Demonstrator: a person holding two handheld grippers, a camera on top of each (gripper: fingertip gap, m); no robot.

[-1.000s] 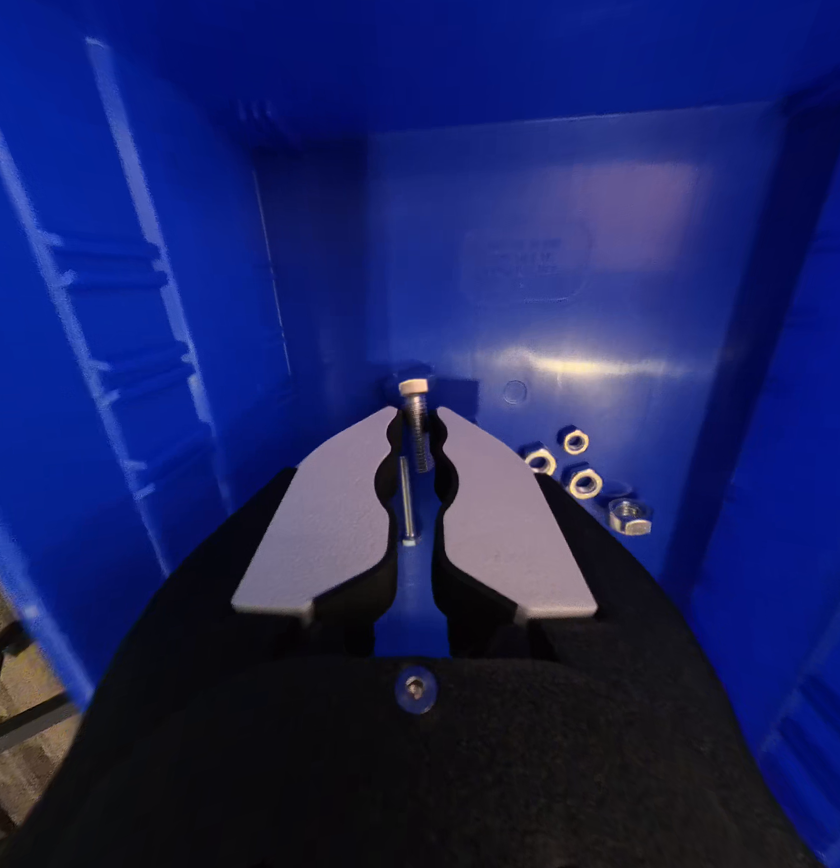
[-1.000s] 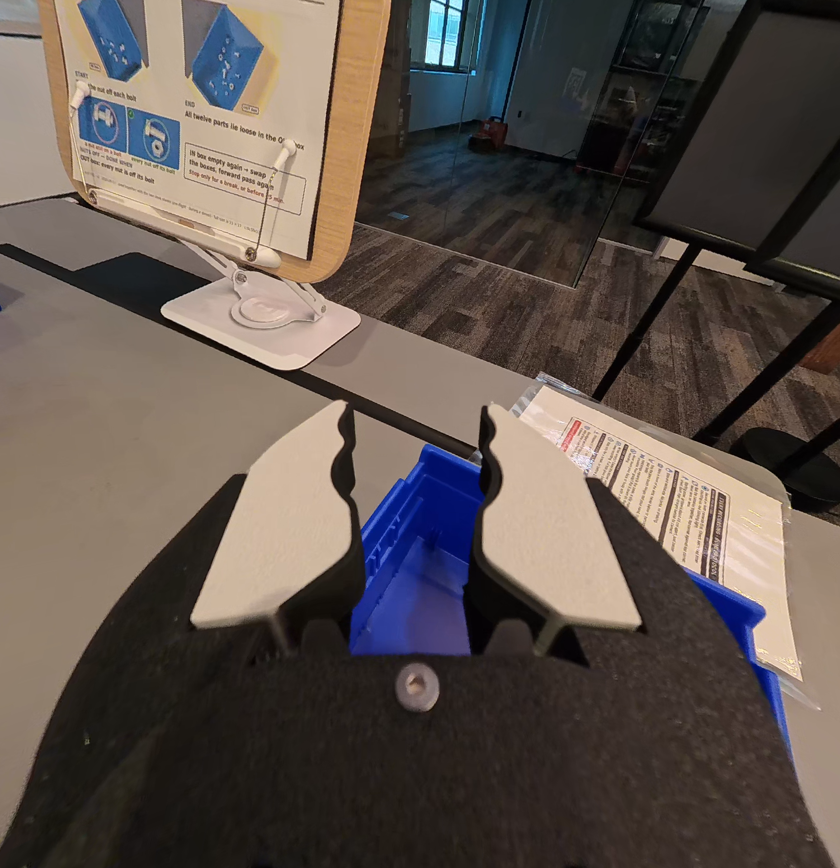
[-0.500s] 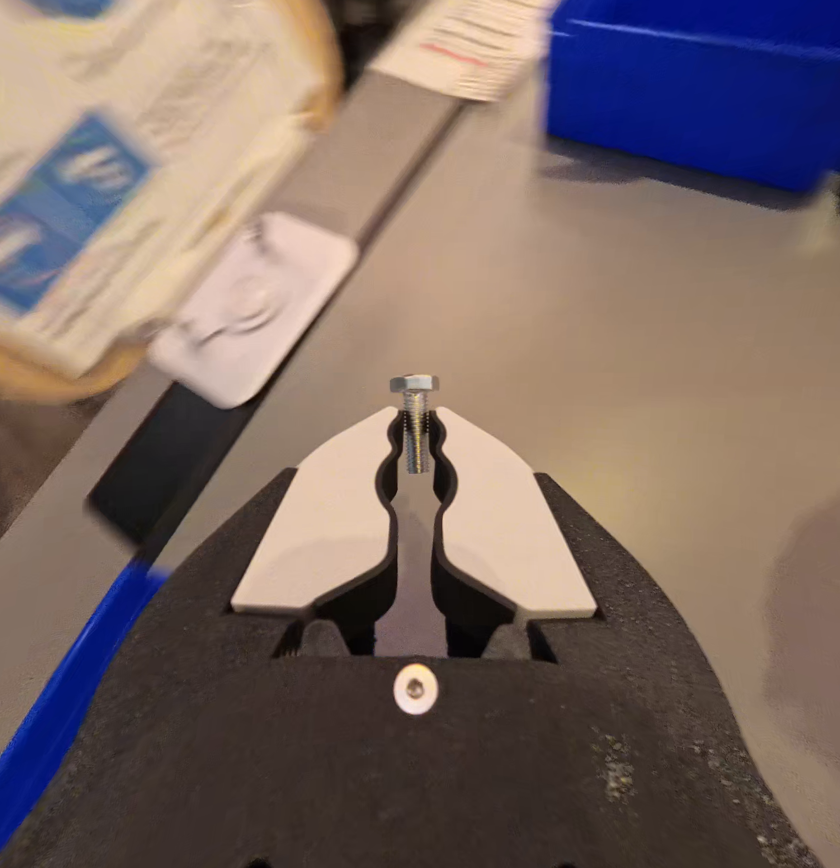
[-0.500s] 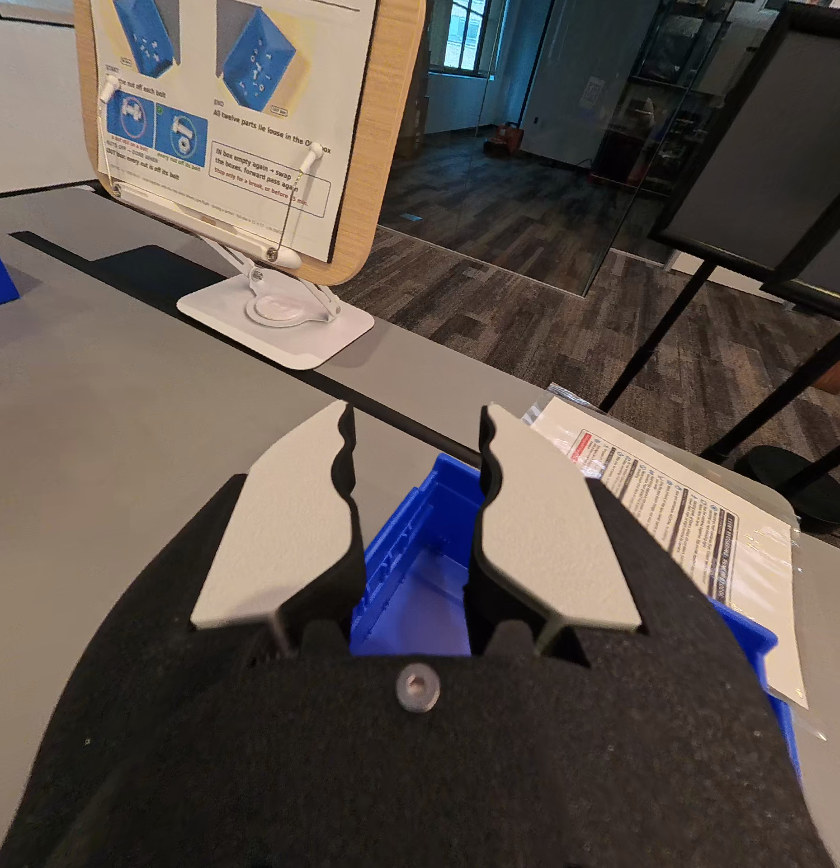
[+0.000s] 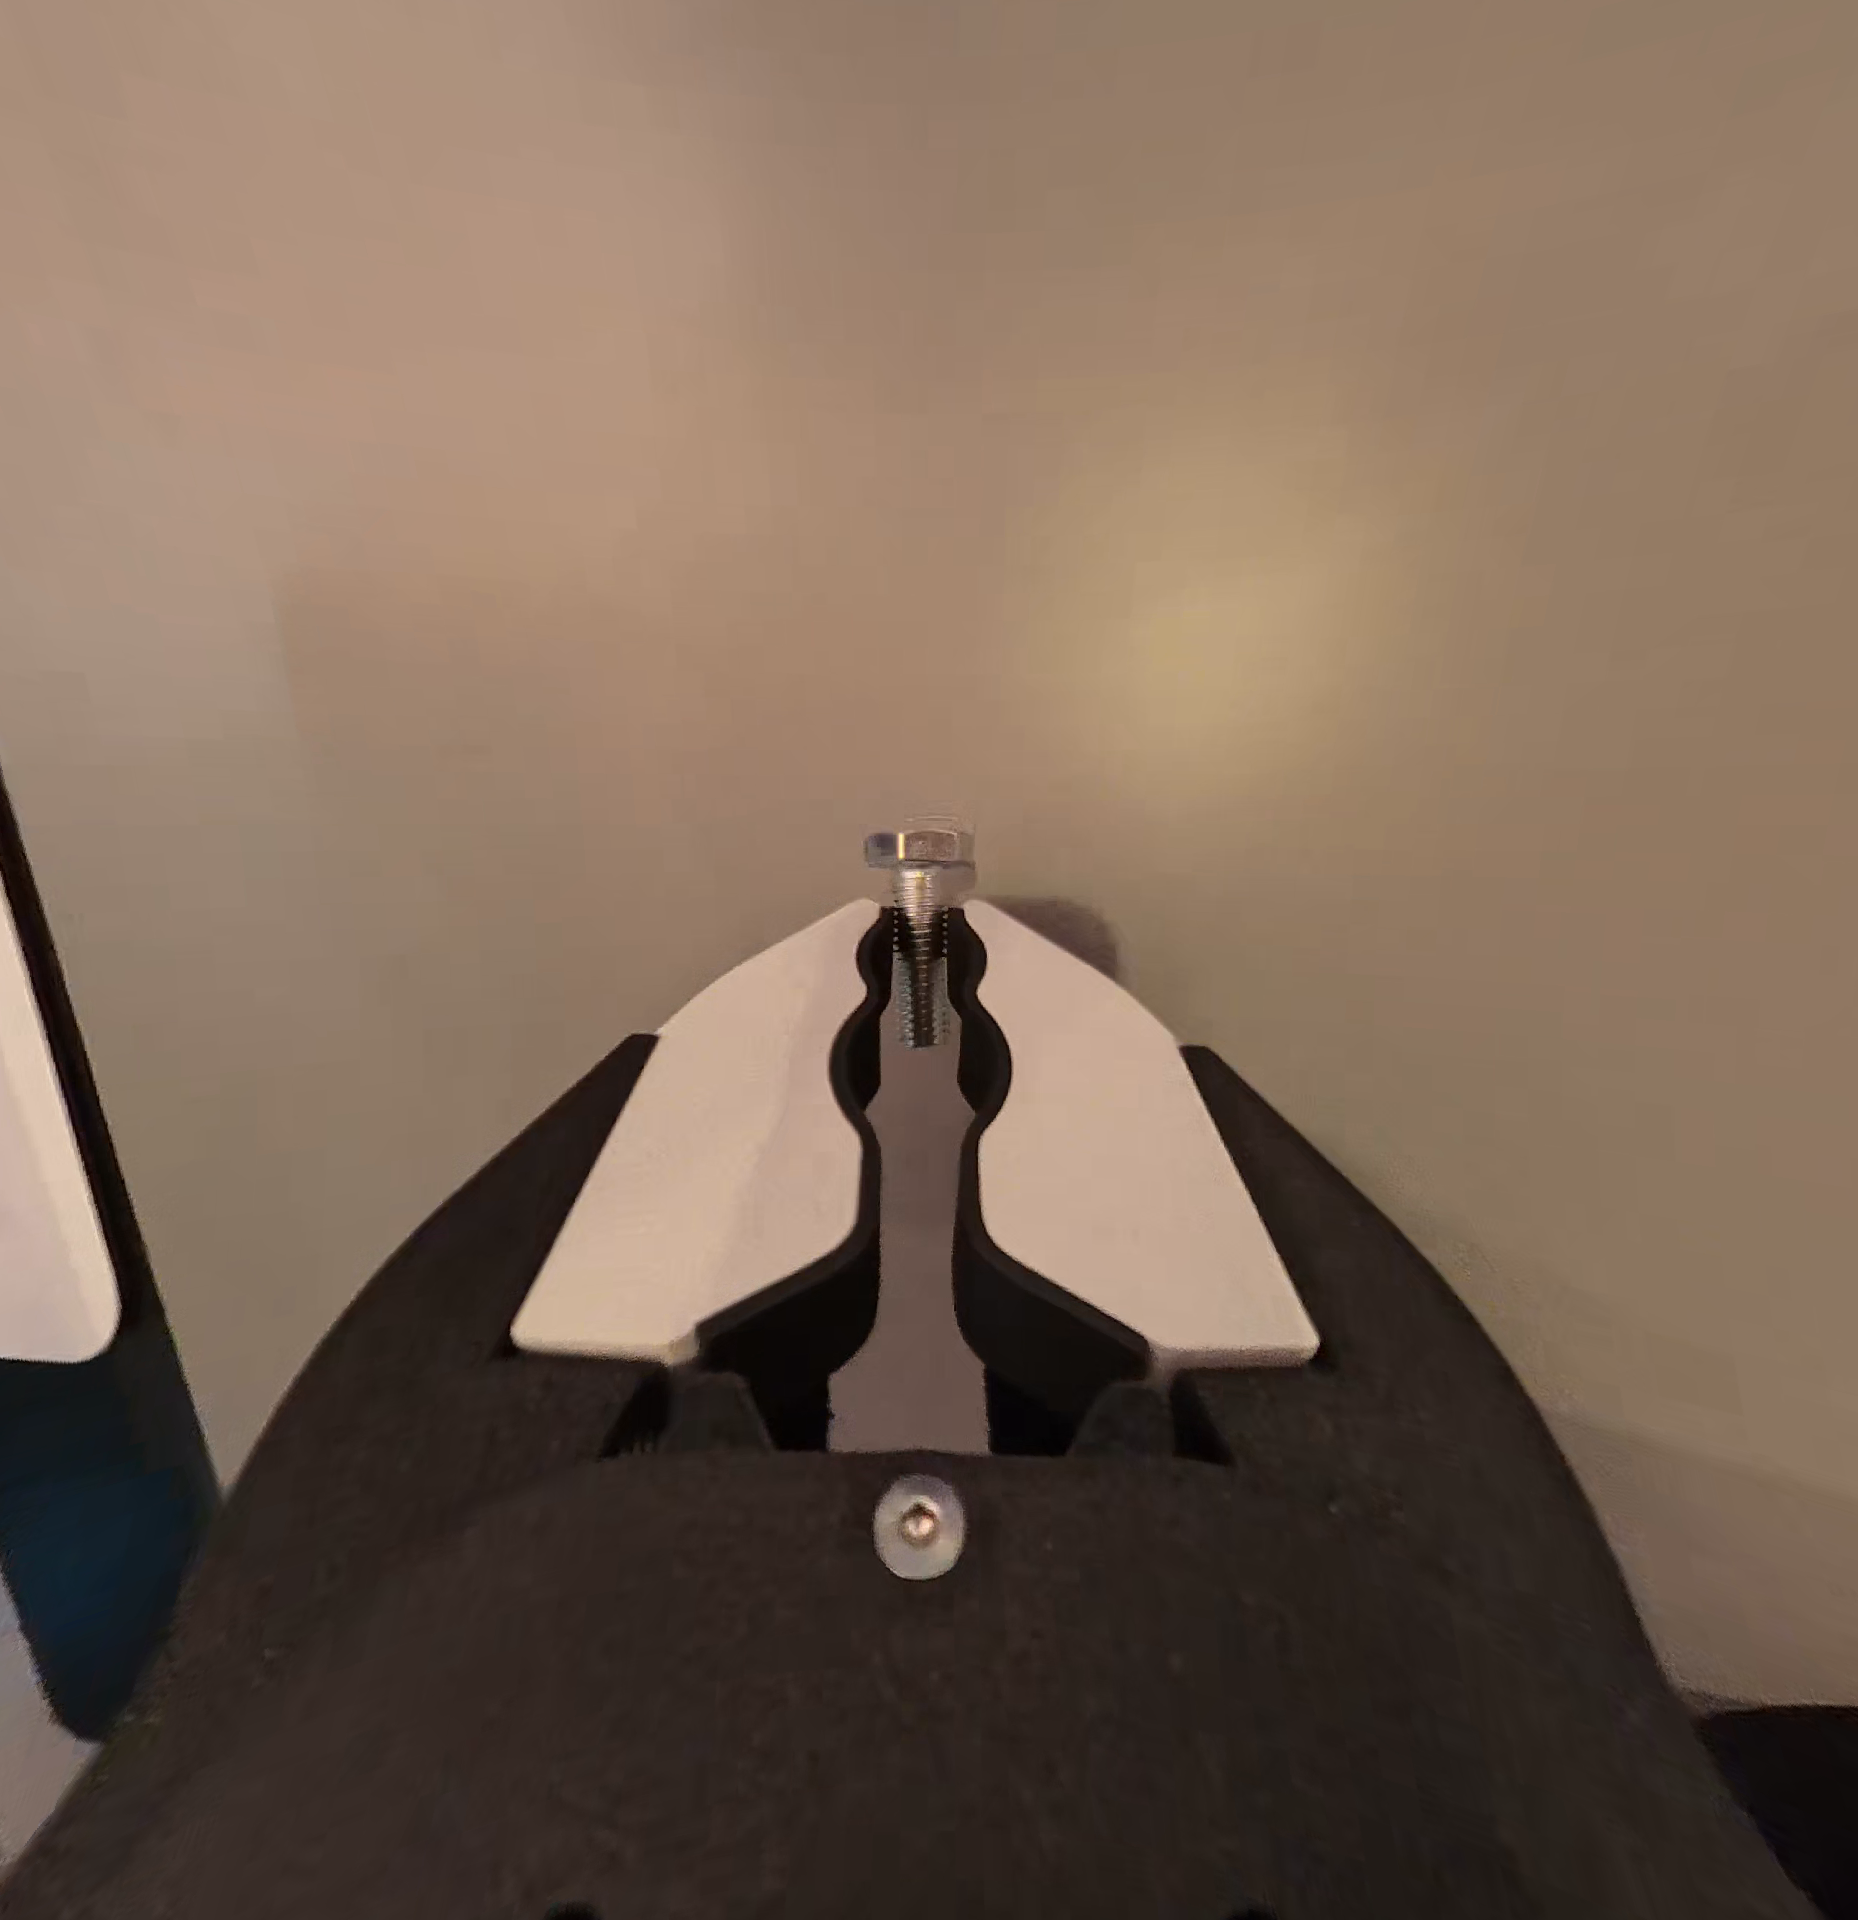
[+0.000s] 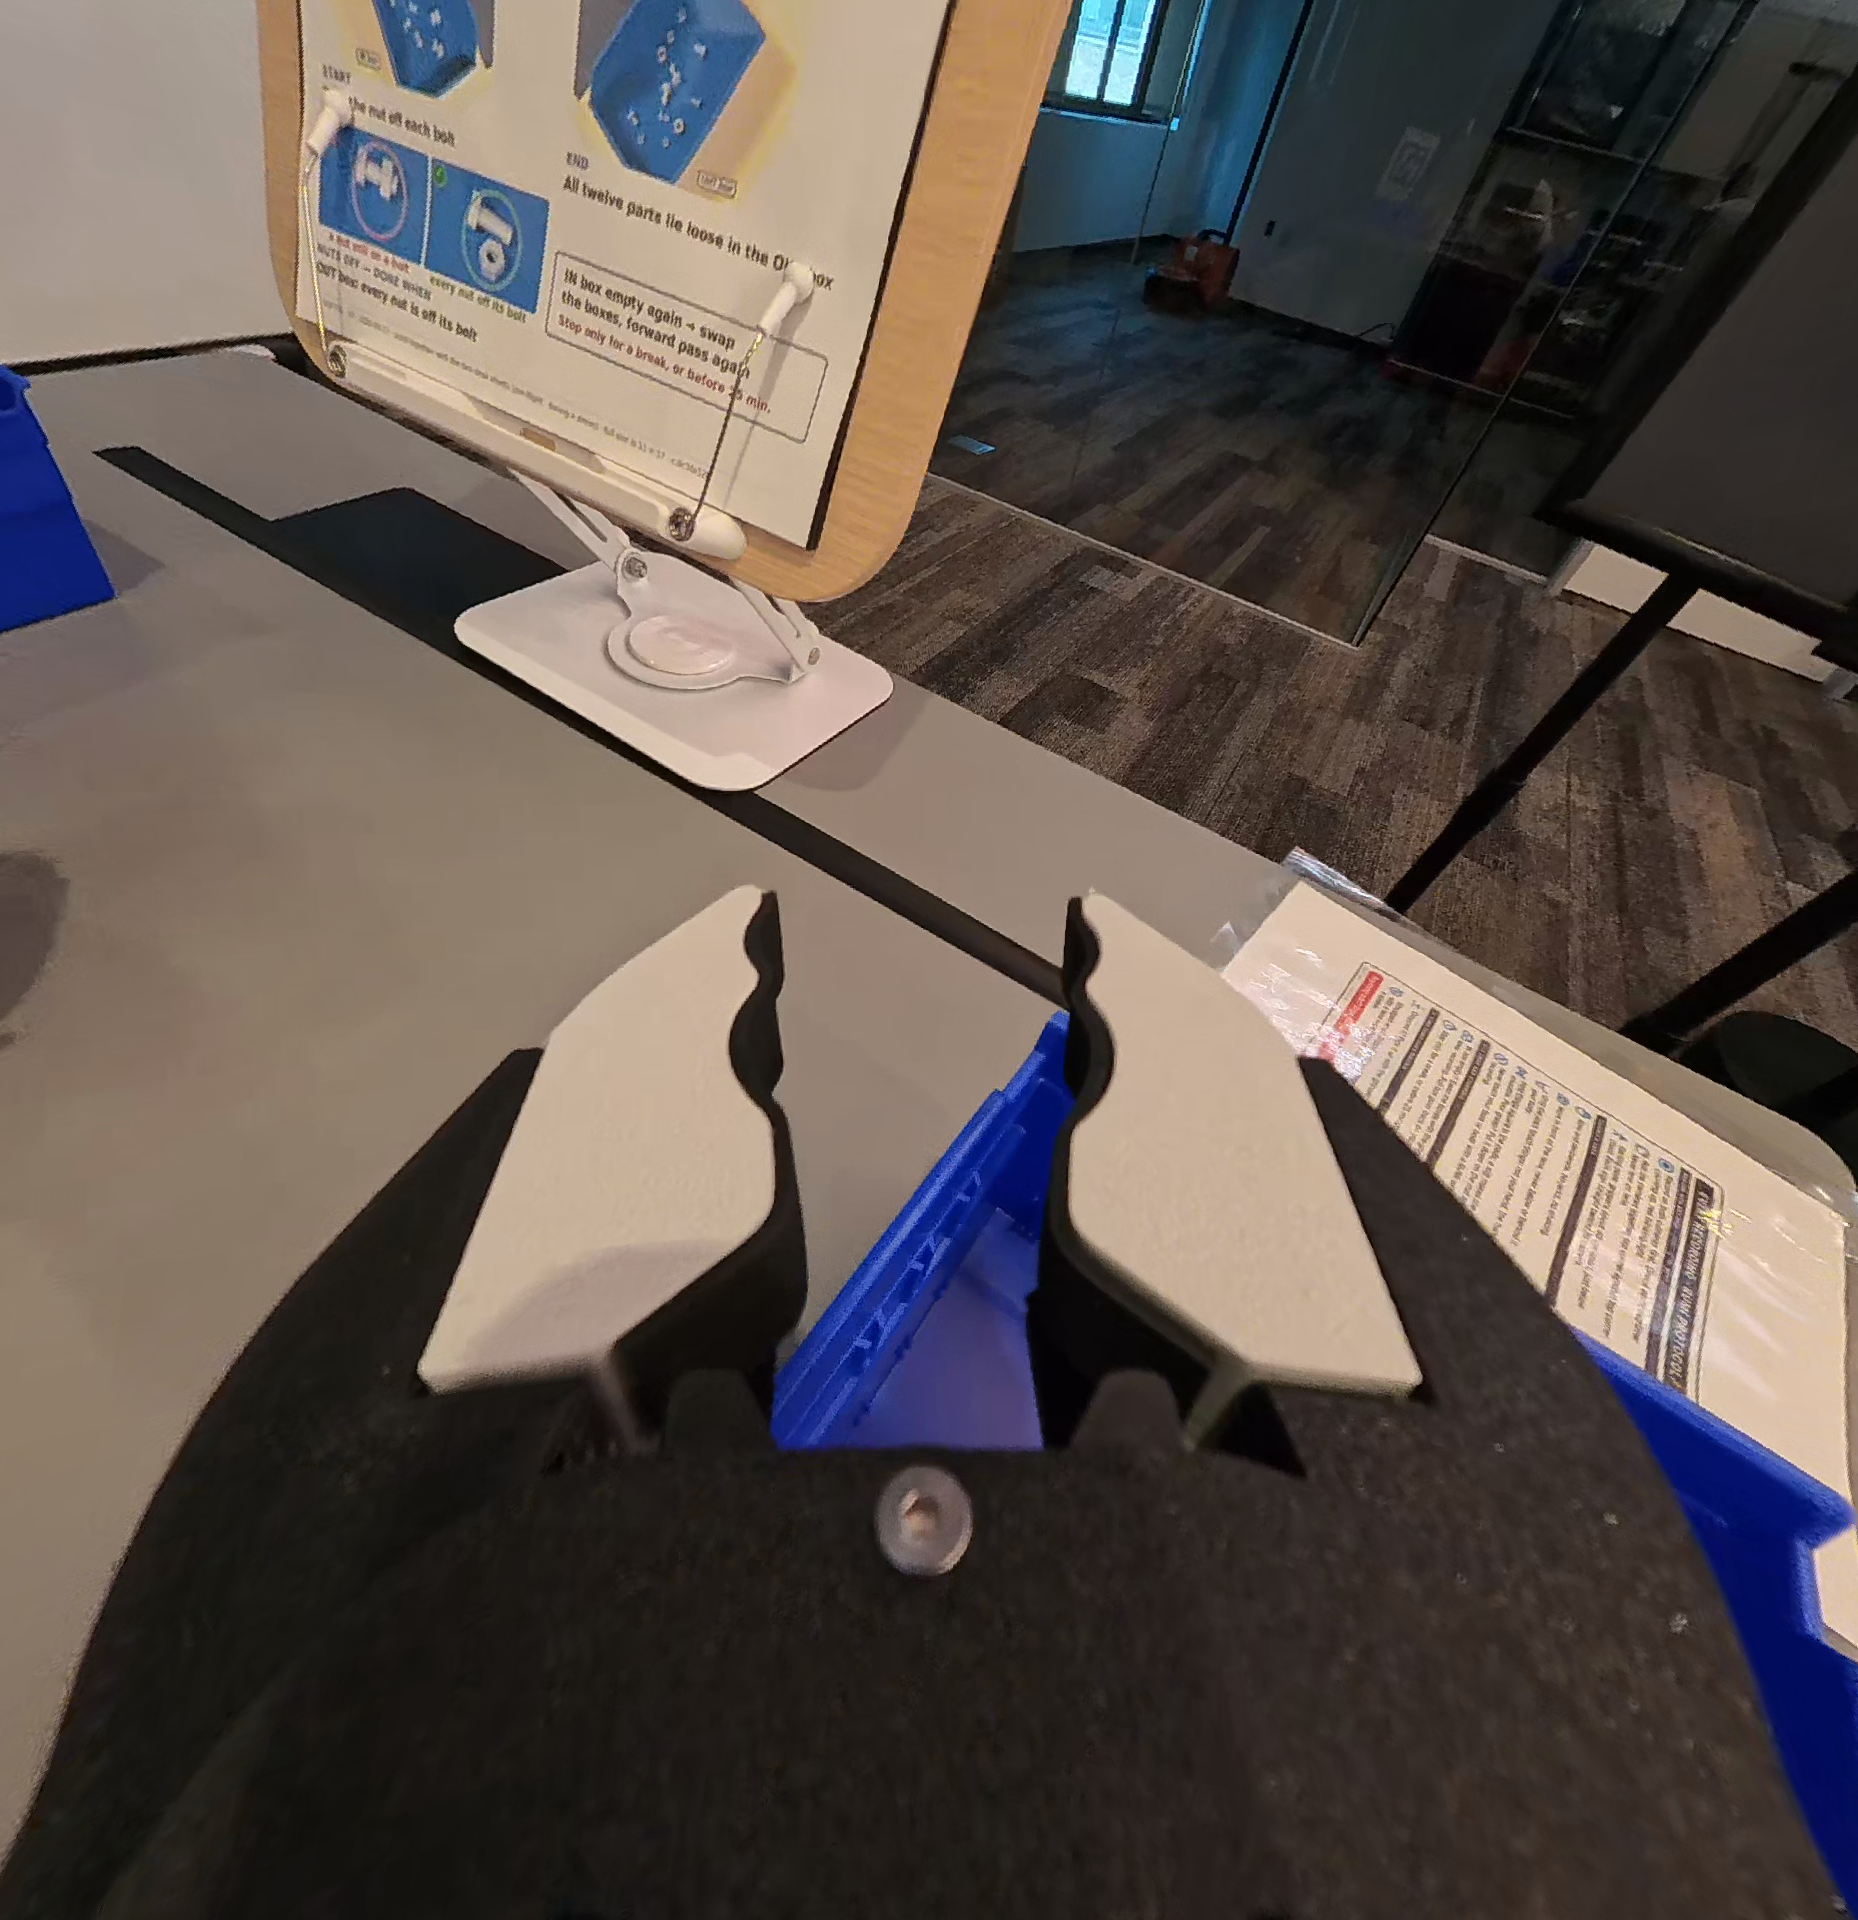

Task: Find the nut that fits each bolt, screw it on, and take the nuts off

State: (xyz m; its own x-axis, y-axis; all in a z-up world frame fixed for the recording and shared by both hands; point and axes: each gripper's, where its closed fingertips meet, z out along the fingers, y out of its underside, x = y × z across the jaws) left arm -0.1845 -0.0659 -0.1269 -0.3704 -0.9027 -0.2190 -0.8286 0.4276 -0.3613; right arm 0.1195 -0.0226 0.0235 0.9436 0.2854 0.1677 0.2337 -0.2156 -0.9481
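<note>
My left gripper is shut on a silver hex-head bolt. The bolt's head sticks out past the fingertips and its threaded shank lies between them, over the bare grey table. No nut shows on the bolt. My right gripper is open and empty, held above the near corner of a blue bin on the table. No nuts show in either view.
A white stand base with a wooden instruction board stands at the table's far edge. A plastic-sleeved paper sheet lies right of the blue bin. A second blue bin sits far left. A white plate edge shows at left. Across from one pair of fingers to the other is roughly 35 cm.
My left gripper has lifted the bolt out of the blue bin and swung it over the grey table. My right gripper has shifted slightly, staying open over its bin.
</note>
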